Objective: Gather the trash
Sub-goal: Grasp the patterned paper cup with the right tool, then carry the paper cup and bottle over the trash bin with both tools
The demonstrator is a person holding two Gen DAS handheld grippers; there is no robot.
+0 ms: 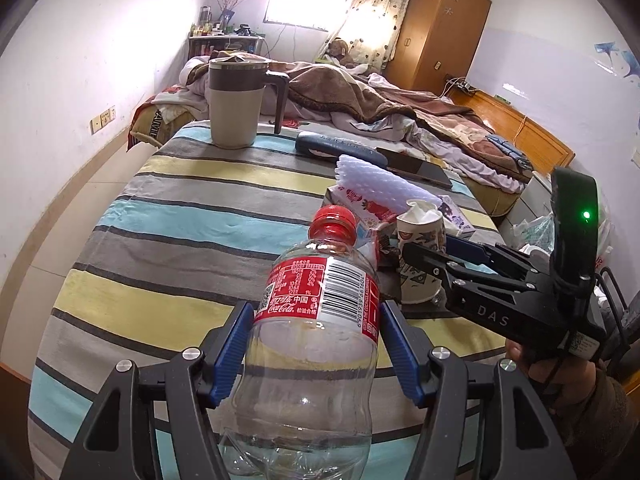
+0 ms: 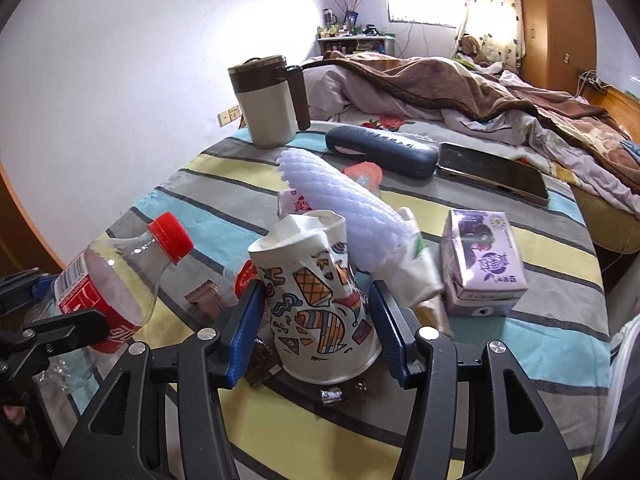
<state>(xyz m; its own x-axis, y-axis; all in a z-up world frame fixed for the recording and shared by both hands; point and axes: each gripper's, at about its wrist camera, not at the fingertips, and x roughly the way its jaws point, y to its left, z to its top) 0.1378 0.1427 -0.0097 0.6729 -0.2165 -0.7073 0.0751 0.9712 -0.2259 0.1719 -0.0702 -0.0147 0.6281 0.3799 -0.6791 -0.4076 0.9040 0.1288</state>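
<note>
From the left wrist view, the left hand-held gripper (image 1: 316, 354) pinched an empty clear Coca-Cola bottle (image 1: 316, 320) with a red cap and red label, its blue pads pressed against the bottle's sides above the striped worktop (image 1: 160, 208). To its right the right hand-held gripper (image 1: 420, 256) reached around a crumpled printed paper cup (image 1: 424, 240) amid a cluster of cartons and a white foam net sleeve (image 1: 376, 180). The left half of the worktop lay bare up to its rounded edge, with a beige lidded mug (image 1: 236, 104) near the far edge. From the right wrist view, the paper cup (image 2: 316, 300), dented at the rim and stuffed with white paper, stood between the right hand-held gripper's (image 2: 316, 332) blue pads, which met its sides. A purple drink carton (image 2: 484, 260) stood just beside it on the right, the foam sleeve (image 2: 340, 196) leaned behind, and a glasses case (image 2: 380, 152) and phone (image 2: 492, 178) lay farther back, near the bed (image 2: 480, 92).
</note>
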